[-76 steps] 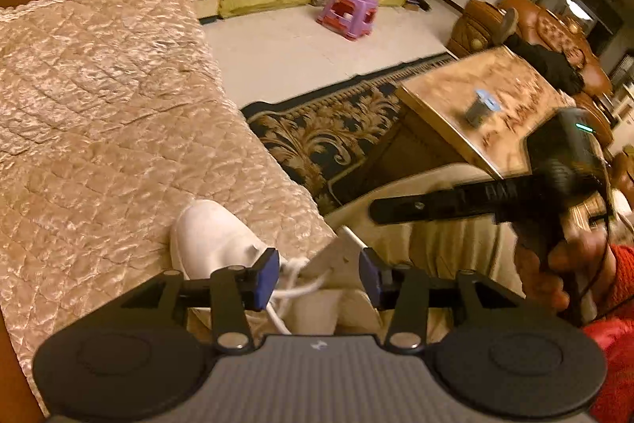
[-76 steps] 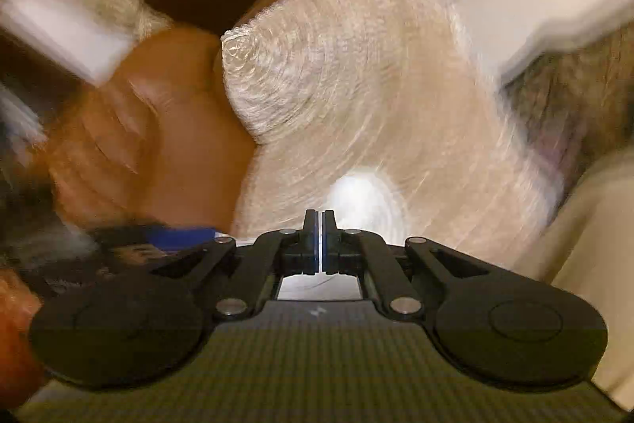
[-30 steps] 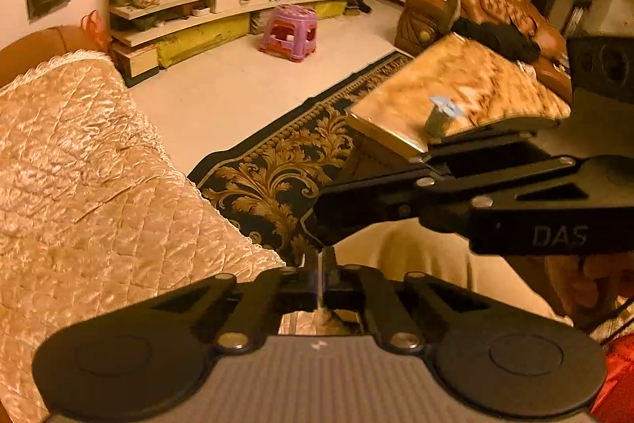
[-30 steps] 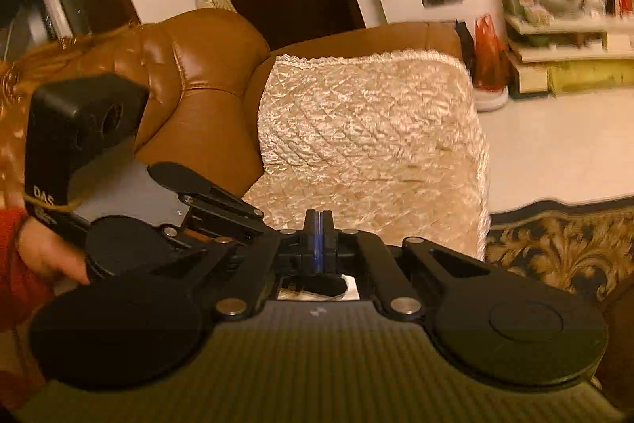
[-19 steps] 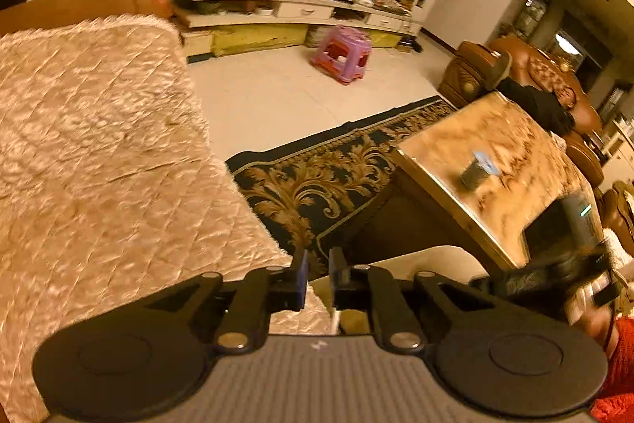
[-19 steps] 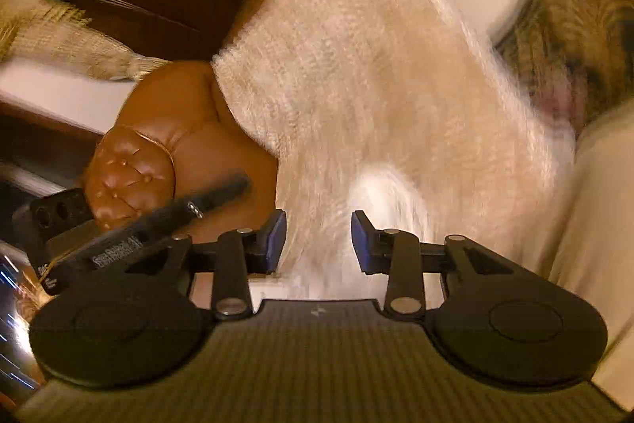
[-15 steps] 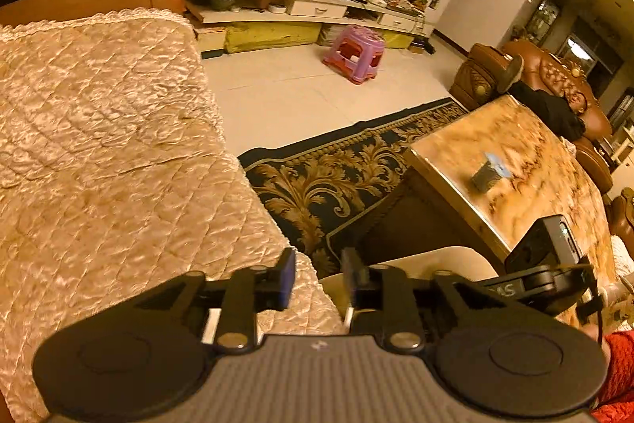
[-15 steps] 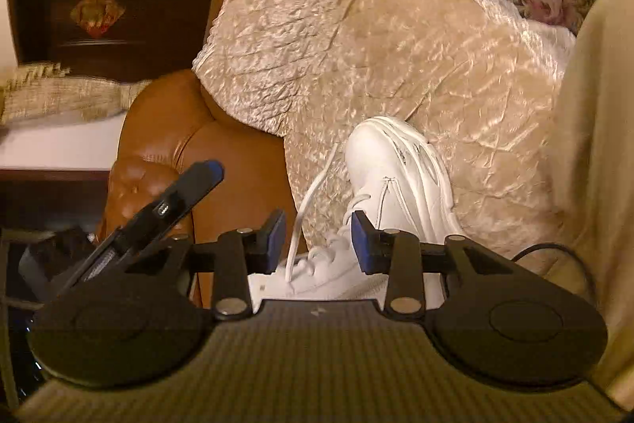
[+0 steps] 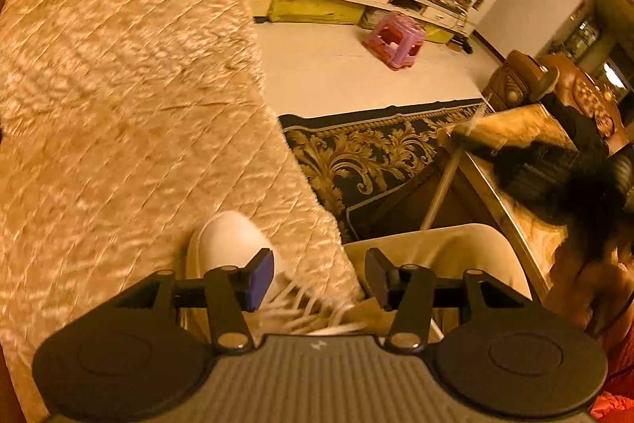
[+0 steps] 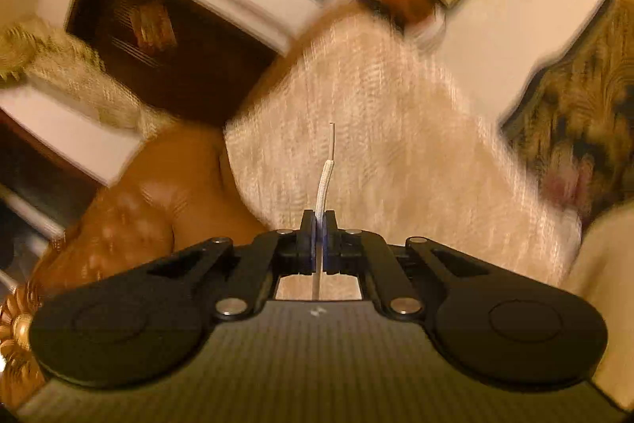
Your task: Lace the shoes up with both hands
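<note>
On a quilted beige sofa cover (image 9: 130, 113) lies the white shoe (image 9: 232, 240), toe pointing away, its loose white laces (image 9: 301, 308) fanned out just below the left hand-held gripper (image 9: 319, 278). That hand-held gripper's jaws have just been opening and now stand well apart above the laces, pressing on nothing. From the right wrist view, the right hand-held gripper (image 10: 319, 224) has just closed; half a second ago it stood open over the shoe, and it now pinches one lace end (image 10: 324, 181), whose stiff tip pokes straight up past the fingertips. The shoe itself has dropped out of that view, which is smeared with motion. In the left view the right hand-held gripper shows only as a dark blur at far right, with a pale strand running down from it. A likely reading: one lace has passed from left to right, freeing the left to take the other. Beyond the sofa are a patterned rug (image 9: 368, 153), a marbled bench (image 9: 519, 129) and a pink stool (image 9: 392, 40)
</note>
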